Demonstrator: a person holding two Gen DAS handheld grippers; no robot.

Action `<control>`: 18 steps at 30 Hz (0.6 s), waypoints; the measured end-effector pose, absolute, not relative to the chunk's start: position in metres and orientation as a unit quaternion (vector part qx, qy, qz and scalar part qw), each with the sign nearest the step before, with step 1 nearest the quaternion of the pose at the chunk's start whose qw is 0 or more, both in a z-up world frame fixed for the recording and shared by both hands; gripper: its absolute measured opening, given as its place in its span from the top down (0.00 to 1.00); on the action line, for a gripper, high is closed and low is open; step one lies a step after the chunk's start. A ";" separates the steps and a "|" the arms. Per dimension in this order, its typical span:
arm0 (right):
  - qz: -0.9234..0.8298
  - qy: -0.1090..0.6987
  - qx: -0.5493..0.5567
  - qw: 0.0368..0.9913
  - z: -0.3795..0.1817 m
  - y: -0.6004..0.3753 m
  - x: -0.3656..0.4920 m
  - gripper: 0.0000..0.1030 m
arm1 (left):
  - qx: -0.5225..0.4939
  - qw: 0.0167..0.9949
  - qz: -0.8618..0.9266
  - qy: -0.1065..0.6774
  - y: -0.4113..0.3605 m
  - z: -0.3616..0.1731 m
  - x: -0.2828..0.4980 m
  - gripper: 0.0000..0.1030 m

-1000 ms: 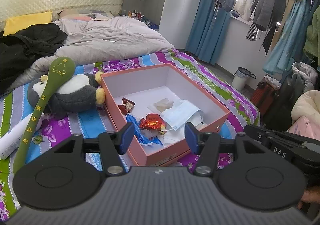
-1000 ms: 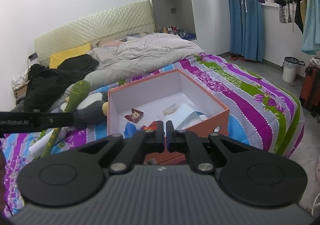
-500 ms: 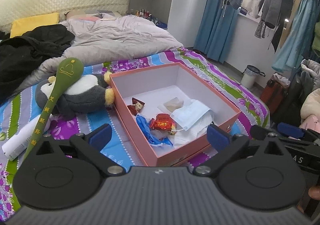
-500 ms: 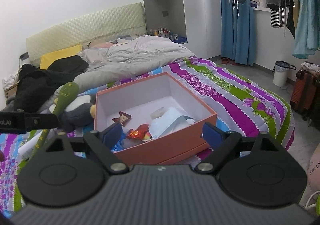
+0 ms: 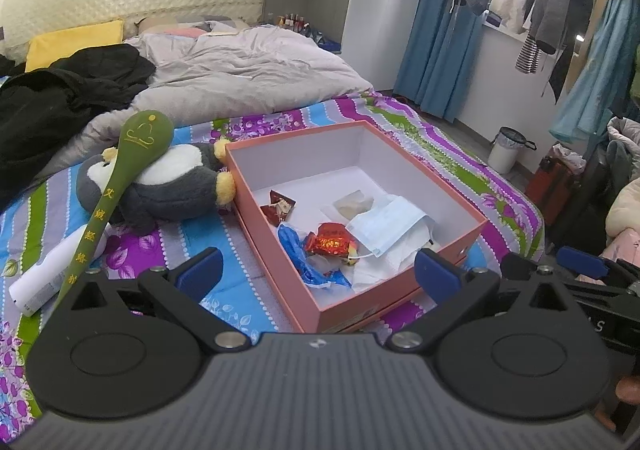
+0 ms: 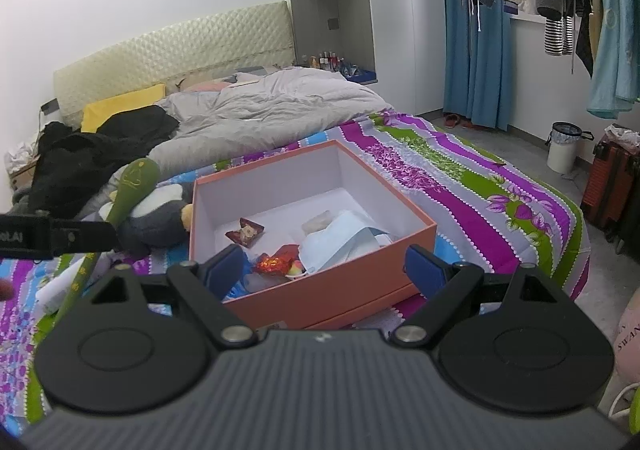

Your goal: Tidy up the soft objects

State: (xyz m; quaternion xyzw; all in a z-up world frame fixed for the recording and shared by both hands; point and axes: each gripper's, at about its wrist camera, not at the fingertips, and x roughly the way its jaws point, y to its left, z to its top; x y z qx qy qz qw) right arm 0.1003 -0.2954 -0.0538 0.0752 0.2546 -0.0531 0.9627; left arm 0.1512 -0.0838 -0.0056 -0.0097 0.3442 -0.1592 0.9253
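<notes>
An open orange box (image 5: 400, 304) (image 6: 340, 290) sits on the striped bedspread. It holds a blue face mask (image 5: 386, 224) (image 6: 340, 240), red wrappers (image 5: 330, 242) and a blue plastic piece (image 5: 298, 250). A grey and white plush penguin (image 5: 168, 182) (image 6: 160, 214) lies left of the box, with a green soft mallet (image 5: 120, 186) (image 6: 128, 190) across it. My left gripper (image 5: 316, 270) is open and empty, near the box's front. My right gripper (image 6: 324, 270) is open and empty, in front of the box.
A white tube (image 5: 56, 266) lies at the left on the bedspread. A grey duvet (image 5: 248, 70) and black clothes (image 5: 60, 98) cover the far half of the bed. A white bin (image 5: 508, 150), a suitcase (image 6: 608, 186) and hanging clothes stand on the right.
Both grippers have opened wide: the left from half open, the right from shut. Both views have pulled back a little from the box.
</notes>
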 end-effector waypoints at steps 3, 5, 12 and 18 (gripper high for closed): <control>-0.054 0.255 0.075 0.963 -0.054 -0.295 0.100 0.13 | -0.010 0.926 -0.156 0.345 -0.082 -0.005 0.150 0.00; -0.054 0.254 0.075 0.963 -0.054 -0.295 0.100 0.13 | -0.009 0.926 -0.153 0.345 -0.082 -0.005 0.150 0.00; -0.050 0.255 0.075 0.963 -0.055 -0.292 0.099 0.13 | -0.005 0.925 -0.156 0.347 -0.084 -0.005 0.148 0.00; -0.050 0.257 0.075 0.962 -0.055 -0.291 0.100 0.13 | -0.003 0.926 -0.157 0.344 -0.084 -0.005 0.146 0.00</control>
